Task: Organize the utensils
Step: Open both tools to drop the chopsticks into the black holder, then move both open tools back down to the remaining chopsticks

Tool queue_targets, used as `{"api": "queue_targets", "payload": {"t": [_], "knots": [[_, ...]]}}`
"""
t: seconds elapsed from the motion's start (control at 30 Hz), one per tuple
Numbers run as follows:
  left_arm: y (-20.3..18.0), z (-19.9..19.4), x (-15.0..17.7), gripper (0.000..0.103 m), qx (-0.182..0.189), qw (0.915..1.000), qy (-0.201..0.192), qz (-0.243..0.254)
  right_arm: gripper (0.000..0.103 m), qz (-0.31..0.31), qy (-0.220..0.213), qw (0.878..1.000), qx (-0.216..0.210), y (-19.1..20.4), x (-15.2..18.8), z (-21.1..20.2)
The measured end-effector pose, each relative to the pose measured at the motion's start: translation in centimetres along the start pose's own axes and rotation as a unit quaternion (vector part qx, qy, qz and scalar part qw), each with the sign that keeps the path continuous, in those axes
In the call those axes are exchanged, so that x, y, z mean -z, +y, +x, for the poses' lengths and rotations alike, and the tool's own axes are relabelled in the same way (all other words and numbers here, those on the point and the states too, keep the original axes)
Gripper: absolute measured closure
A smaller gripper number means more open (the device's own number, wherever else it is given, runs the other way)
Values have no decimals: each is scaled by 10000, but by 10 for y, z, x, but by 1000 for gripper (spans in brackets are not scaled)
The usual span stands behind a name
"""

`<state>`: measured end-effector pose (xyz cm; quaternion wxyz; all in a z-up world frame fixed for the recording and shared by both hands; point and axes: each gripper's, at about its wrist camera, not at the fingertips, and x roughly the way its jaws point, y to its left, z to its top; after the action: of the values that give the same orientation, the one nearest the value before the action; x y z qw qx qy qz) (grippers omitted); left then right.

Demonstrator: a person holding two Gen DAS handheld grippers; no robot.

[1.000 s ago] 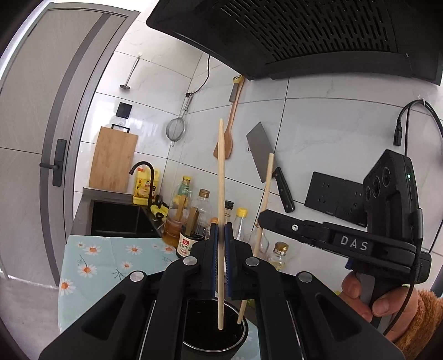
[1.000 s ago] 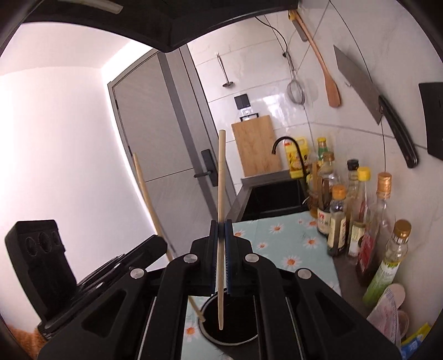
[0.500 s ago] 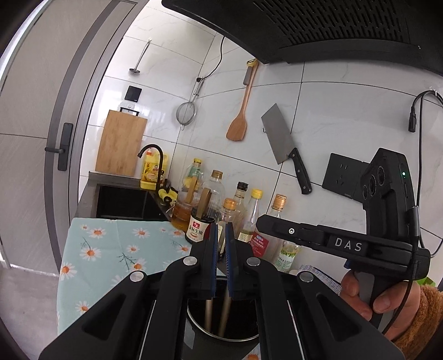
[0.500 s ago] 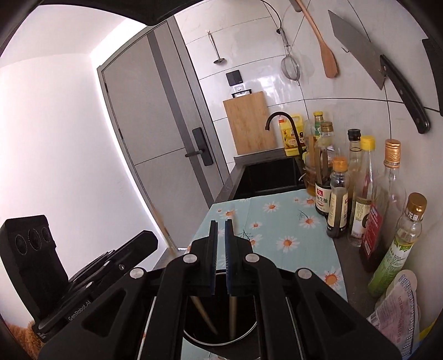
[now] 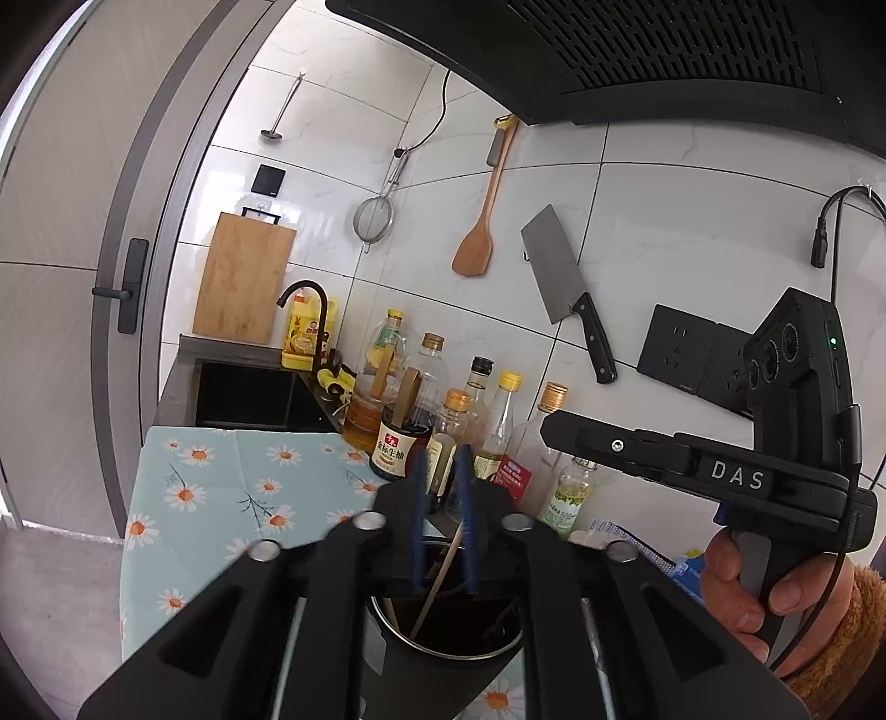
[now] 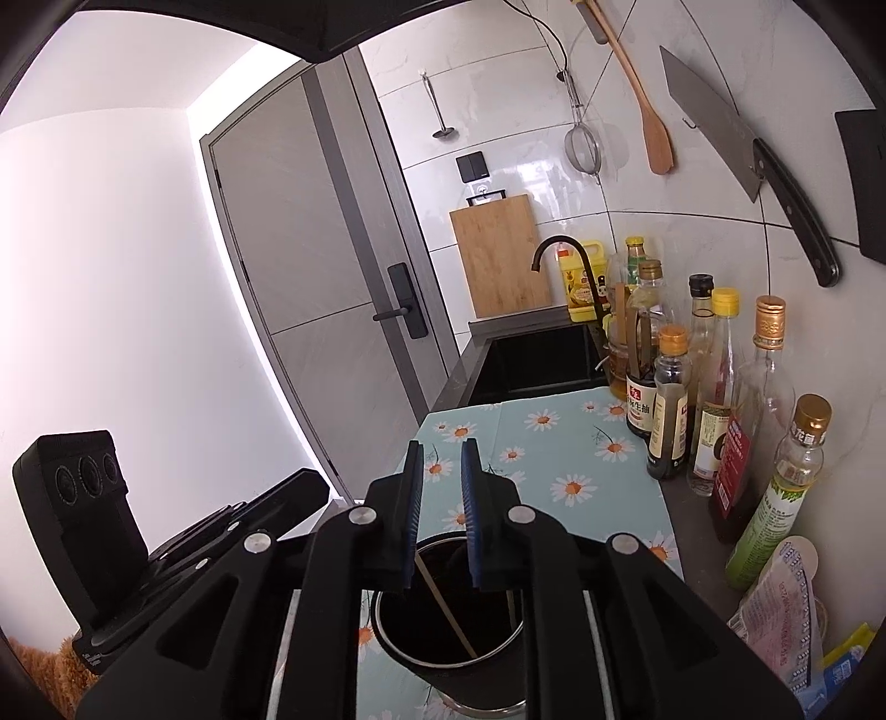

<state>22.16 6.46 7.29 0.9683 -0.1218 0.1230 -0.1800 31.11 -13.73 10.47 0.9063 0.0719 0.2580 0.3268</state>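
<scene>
A black cylindrical utensil holder (image 5: 443, 659) (image 6: 443, 664) stands on the daisy-print cloth, right below both grippers. Wooden chopsticks (image 5: 437, 587) (image 6: 446, 609) lean inside it. My left gripper (image 5: 441, 482) is open and empty just above the holder's rim. My right gripper (image 6: 441, 471) is open and empty above the same holder. The right gripper's body (image 5: 692, 471) shows at the right of the left wrist view; the left gripper's body (image 6: 183, 548) shows at the lower left of the right wrist view.
Several sauce and oil bottles (image 5: 421, 421) (image 6: 709, 387) line the tiled wall. A sink with black faucet (image 5: 302, 310) lies beyond the cloth (image 5: 221, 476). A cutting board (image 5: 243, 277), strainer, wooden spatula (image 5: 482, 221) and cleaver (image 5: 565, 282) hang on the wall. A range hood (image 5: 664, 50) is overhead.
Both grippers held a chopstick upright over the holder a second ago. They have opened, the chopsticks have dropped into the holder, and both grippers have risen slightly.
</scene>
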Motion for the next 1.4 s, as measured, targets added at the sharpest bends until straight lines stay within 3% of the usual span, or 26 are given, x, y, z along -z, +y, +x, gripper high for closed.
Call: {"api": "queue_targets", "payload": {"t": [0.03,0.07,0.3,0.4,0.63,0.77,1.0,1.17,1.4], "knots": [[-1,-2,0,71,-18,10000,4,13,83,12,3,10000,-4,1,0,-3],[-2,-4,-1,69,-34,10000,30,21,82,26,5,10000,-18,1,1,-6],[-8,-29,-6,68,-202,9996,148,97,79,72,138,9998,-85,5,2,-28],[-13,-42,-8,53,-321,9989,254,240,73,12,178,9998,-43,8,6,-41],[-15,-66,1,53,-509,9961,714,121,54,37,674,9977,-115,15,23,-59],[-16,-75,12,53,-578,9936,967,70,51,-34,925,9957,-54,19,37,-68],[-13,-74,40,48,-734,9819,1741,-111,50,-16,1597,9867,313,13,68,-66],[-11,-65,61,48,-768,9680,2370,-294,50,243,2404,9693,463,-2,97,-50],[-13,-52,89,48,-774,9501,2997,-376,53,556,2924,9527,607,-22,126,-36]]}}
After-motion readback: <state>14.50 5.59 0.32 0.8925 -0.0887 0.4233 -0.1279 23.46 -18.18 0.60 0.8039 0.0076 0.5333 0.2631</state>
